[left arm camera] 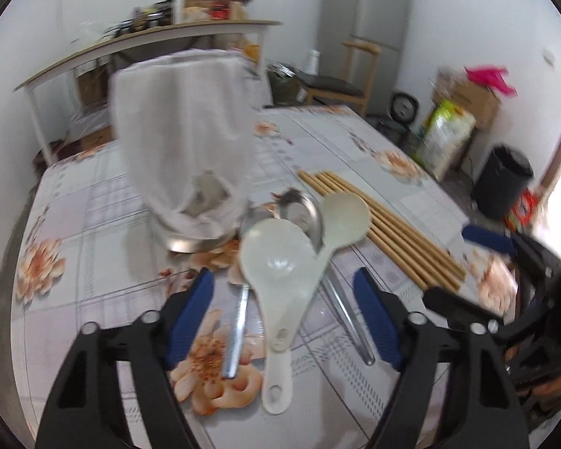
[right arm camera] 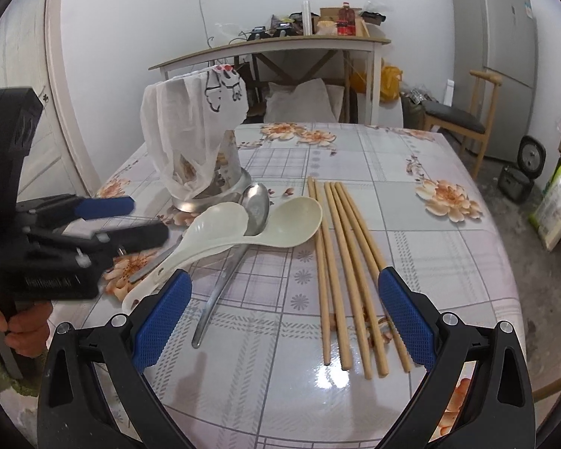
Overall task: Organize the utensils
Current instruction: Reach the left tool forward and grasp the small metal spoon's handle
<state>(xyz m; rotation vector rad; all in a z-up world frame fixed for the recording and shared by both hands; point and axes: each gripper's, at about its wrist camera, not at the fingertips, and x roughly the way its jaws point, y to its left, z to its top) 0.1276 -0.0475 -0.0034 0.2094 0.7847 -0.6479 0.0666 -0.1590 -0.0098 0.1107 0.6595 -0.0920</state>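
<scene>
A metal-based utensil holder [left arm camera: 183, 142] [right arm camera: 194, 138] draped in white cloth stands upright on the floral table [left arm camera: 93, 224] [right arm camera: 411, 224]. In front of it lie two white plastic spoons [left arm camera: 276, 258] [right arm camera: 220, 220] and two metal spoons [left arm camera: 303, 209] [right arm camera: 256, 205], overlapping. Several wooden chopsticks [left arm camera: 381, 224] [right arm camera: 351, 269] lie side by side to their right. My left gripper [left arm camera: 283, 273] [right arm camera: 146, 220] is open, and its pads straddle the spoon handles without touching them. My right gripper [right arm camera: 284, 273] [left arm camera: 445, 262] is open near the chopsticks' near ends.
Behind the table stand a side table [right arm camera: 280, 43] loaded with bottles and boxes, a fridge [right arm camera: 493, 37] and a wooden chair [right arm camera: 456, 119]. A black bin [left arm camera: 505, 183] and bags sit on the floor at the right. A hand [right arm camera: 26, 325] holds the left gripper.
</scene>
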